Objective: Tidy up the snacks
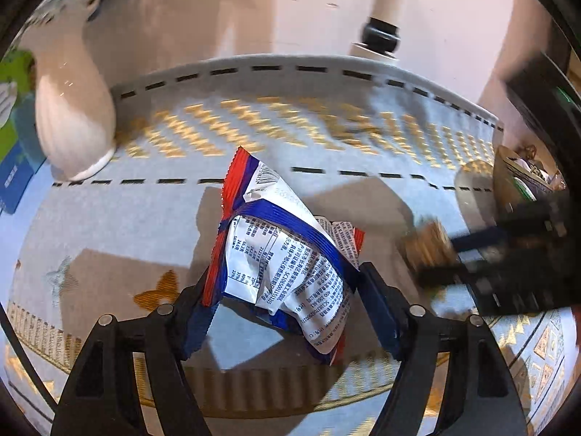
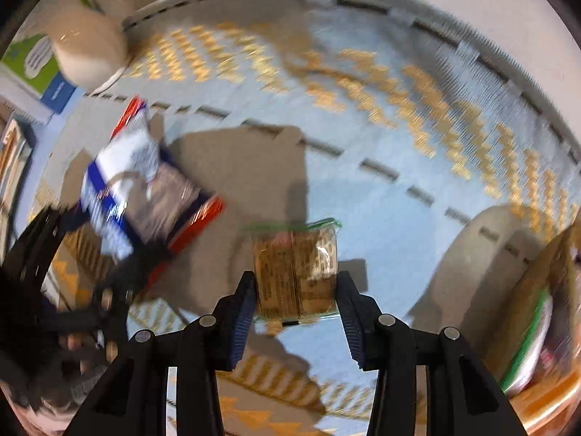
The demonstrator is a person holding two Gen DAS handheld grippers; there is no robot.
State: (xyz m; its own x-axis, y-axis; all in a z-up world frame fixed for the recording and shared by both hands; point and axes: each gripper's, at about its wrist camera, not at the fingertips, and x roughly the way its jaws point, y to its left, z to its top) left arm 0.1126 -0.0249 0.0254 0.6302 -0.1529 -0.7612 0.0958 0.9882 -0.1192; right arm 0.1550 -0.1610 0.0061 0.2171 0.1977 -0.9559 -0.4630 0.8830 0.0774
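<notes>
- A crinkled white foil snack packet with blue and red edges [image 1: 283, 254] is being held in the left gripper [image 1: 287, 309], whose jaws are standing about half apart with both blue pads pressed into the packet's sides; it is being carried clear of the pale blue woven tablecloth with gold zigzags [image 1: 290, 127].
- A small clear-wrapped tan biscuit pack with a green seal strip [image 2: 296, 272] is being gripped by the right gripper [image 2: 296, 309], the jaws being drawn in narrower and closed against the pack's two flanks (the wrapper is blurred, so the print is not being read).
- Both snacks are being kept above the cloth, the biscuit pack to the right of the foil packet, the two well apart.
- At the right edge, what is probably a brown open-topped container with packets inside [image 2: 544, 309] is being shown; it is too smeared for its contents to be told. It is being judged the likely place for the snacks.
- A ribbed cream ceramic vase [image 1: 72, 120] is standing at the cloth's far left, beside a green and blue carton [image 1: 14, 138].
- Risks being judged: the slick foil could be pulled out of the pads, since only its lower part is being pinched; the biscuits could be cracked by too hard a squeeze; the two grippers could be knocked together if both are being steered to one container at once.
</notes>
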